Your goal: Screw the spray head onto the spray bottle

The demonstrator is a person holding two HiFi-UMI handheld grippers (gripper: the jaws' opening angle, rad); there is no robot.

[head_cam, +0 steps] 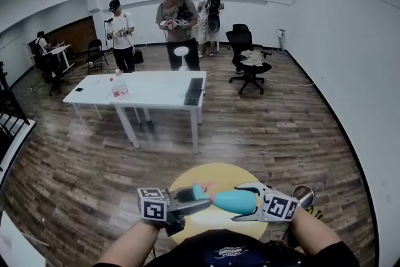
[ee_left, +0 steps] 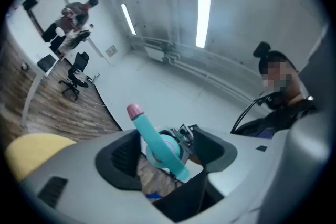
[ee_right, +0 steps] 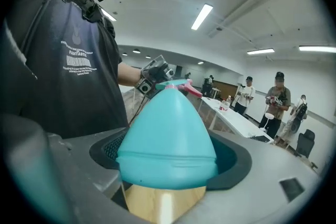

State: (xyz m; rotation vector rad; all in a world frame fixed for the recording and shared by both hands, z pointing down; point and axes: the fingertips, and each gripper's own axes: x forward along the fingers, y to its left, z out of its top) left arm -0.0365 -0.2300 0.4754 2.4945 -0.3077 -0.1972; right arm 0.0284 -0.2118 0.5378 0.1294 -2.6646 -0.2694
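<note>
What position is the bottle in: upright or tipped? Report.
Tipped: the bottle lies level in the right gripper, spray head pointing toward the left gripper.

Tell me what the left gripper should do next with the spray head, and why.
Probably close the left gripper on the spray head and give it a turn. Its jaws stand apart with the head between them, touching neither, while the right gripper clamps the spray bottle with the head sitting on its neck. Whether the thread is fully tight cannot be seen.
</note>
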